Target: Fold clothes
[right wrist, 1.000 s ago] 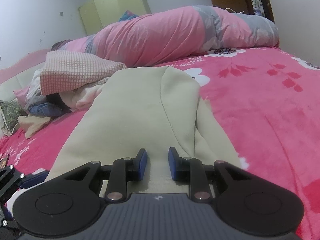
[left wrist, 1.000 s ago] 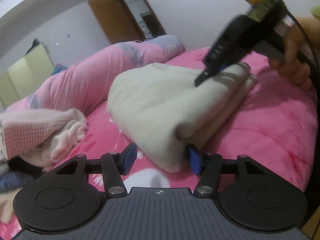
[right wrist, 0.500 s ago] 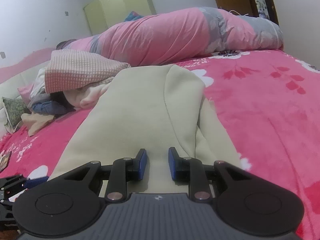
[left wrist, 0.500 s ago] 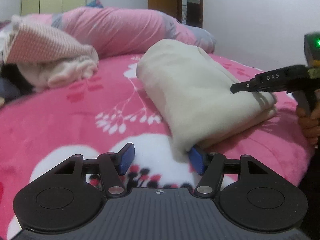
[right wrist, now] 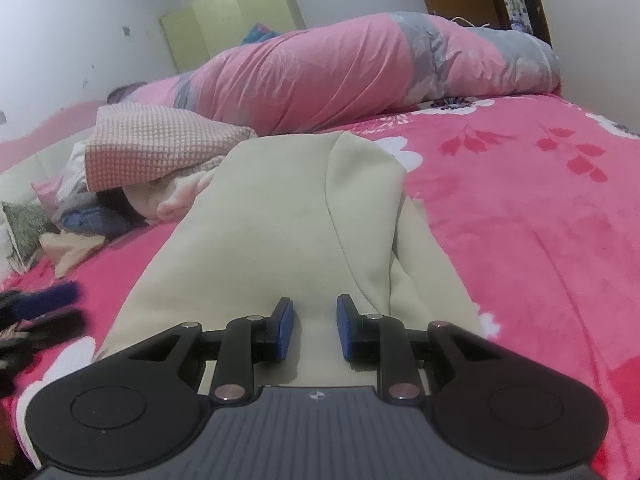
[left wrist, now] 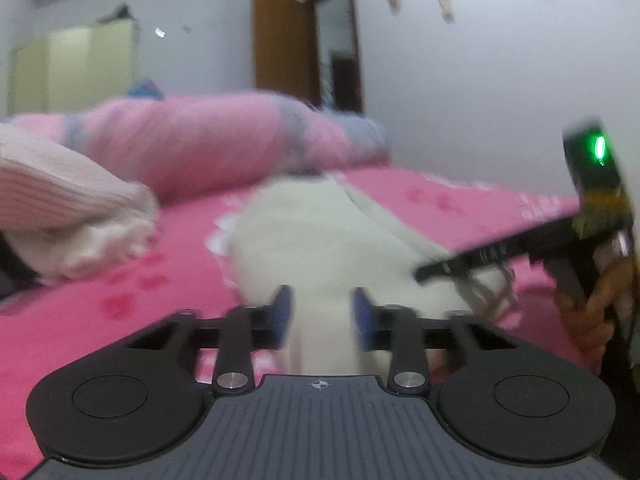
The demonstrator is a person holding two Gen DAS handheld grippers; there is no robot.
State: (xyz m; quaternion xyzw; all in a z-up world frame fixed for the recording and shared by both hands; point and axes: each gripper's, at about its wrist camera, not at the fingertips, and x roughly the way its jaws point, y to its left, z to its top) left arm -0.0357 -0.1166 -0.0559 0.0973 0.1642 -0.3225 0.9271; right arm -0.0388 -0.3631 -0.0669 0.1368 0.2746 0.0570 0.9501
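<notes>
A folded cream garment [right wrist: 280, 216] lies on the pink bed; it also shows in the left wrist view [left wrist: 316, 240], blurred. My left gripper [left wrist: 322, 316] is at the garment's near end, its jaws partly closed with cream cloth between the blue pads. My right gripper [right wrist: 314, 330] rests low over the garment's other end, its jaws narrowly apart with cloth between them. The right gripper also shows in the left wrist view [left wrist: 424, 272] over the garment. The left gripper's blue fingers [right wrist: 48, 300] show at the left edge of the right wrist view.
A pile of unfolded clothes topped by a pink checked piece [right wrist: 160, 144] lies left of the garment. A rolled pink and grey quilt [right wrist: 360, 68] lies along the back of the bed [right wrist: 540, 220]. A wall and door stand behind.
My left gripper has swung from beside the garment to its near end and narrowed its jaws around the cloth. The right gripper has stayed nearly still.
</notes>
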